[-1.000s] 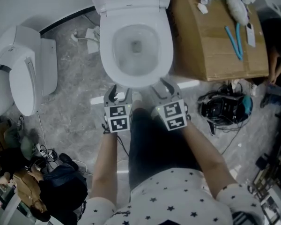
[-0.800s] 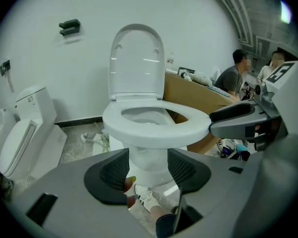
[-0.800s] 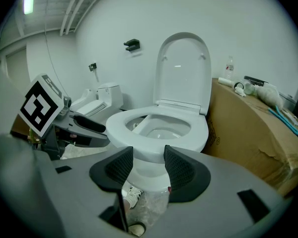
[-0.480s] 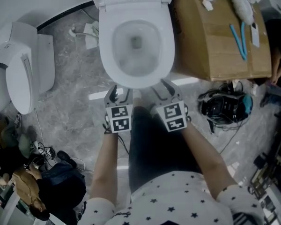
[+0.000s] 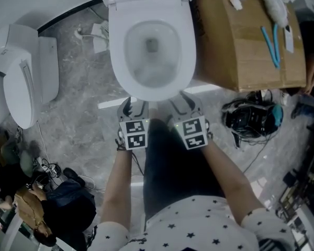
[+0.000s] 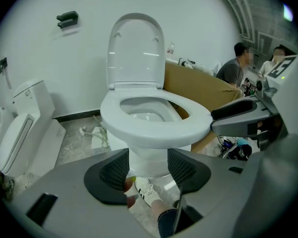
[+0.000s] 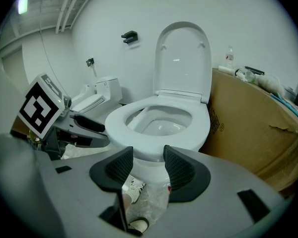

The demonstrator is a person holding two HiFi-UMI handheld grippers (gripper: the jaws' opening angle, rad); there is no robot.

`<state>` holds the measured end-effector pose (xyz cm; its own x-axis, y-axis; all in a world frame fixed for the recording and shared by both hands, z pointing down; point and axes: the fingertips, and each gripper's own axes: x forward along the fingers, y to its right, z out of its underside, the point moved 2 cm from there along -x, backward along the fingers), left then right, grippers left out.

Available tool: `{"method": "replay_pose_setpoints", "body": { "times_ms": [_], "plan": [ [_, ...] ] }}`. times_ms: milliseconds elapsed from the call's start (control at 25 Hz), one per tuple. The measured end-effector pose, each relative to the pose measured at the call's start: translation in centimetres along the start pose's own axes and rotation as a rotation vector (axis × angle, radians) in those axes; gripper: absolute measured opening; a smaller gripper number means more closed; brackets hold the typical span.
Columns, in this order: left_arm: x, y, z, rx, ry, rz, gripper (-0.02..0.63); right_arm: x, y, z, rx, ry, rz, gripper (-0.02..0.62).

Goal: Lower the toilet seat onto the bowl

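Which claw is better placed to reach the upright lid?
Left claw, probably: both claws are open and empty at the bowl's front, but the cardboard box crowds the right claw's path to the lid.

My right tongs (image 7: 148, 158) stand apart, gripping nothing, just below the front of the toilet seat (image 7: 201, 125), which lies flat on the bowl (image 7: 164, 127). The lid (image 7: 183, 58) stands upright at twelve o'clock. A cardboard box (image 7: 243, 118) fills three o'clock, and the left tongs (image 7: 95, 133) reach in at nine.
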<state>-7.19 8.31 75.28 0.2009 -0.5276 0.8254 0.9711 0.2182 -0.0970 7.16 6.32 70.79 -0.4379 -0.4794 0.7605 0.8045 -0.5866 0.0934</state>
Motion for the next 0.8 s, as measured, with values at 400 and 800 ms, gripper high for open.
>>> {"method": "replay_pose_setpoints", "body": {
  "times_ms": [400, 800],
  "plan": [
    [2.0, 0.0, 2.1, 0.005, -0.035, -0.008, 0.241, 1.7, 0.0, 2.0, 0.019, -0.036, -0.004, 0.204],
    [3.7, -0.1, 3.7, 0.011, -0.066, -0.001, 0.239, 3.1, 0.0, 3.6, 0.029, -0.064, 0.002, 0.202]
  ]
}}
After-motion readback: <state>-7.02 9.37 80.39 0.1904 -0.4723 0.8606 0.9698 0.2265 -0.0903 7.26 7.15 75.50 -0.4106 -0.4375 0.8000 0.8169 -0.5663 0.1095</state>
